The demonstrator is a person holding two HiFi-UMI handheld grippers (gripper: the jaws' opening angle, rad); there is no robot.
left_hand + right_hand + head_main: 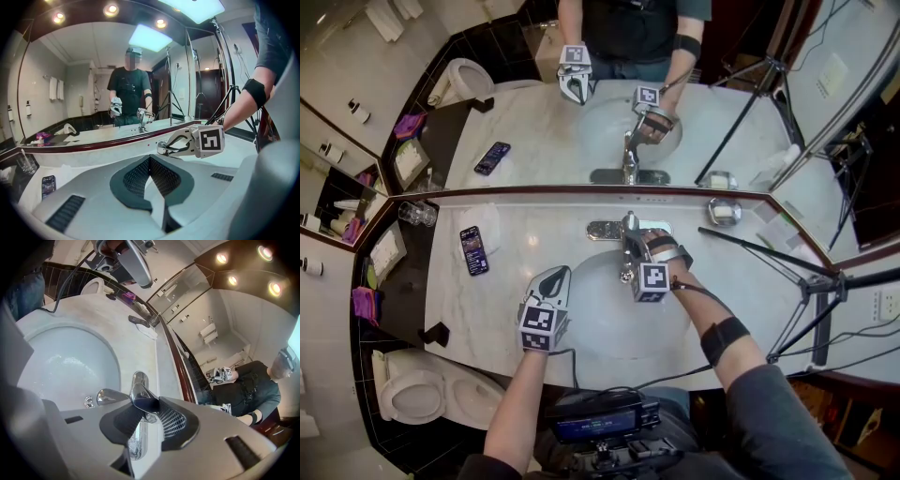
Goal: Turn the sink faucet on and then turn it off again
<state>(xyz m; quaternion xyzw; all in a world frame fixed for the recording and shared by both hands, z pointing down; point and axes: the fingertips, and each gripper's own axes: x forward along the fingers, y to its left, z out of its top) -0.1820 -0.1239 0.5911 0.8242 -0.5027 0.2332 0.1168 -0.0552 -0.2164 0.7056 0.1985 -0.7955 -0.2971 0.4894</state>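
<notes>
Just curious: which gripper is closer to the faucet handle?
Right. The right gripper has its jaws on the faucet handle; the left gripper is apart, by the left rim of the sink.

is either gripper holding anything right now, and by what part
The right gripper is shut on the faucet handle, a pad on either side of the chrome lever. The left gripper is shut with nothing between its jaws.

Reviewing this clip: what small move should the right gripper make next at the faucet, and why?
Probably lift the chrome lever handle slightly. The right gripper is closed on it, and no water shows leaving the curved chrome spout into the white basin, so the flow seems to be off.
</notes>
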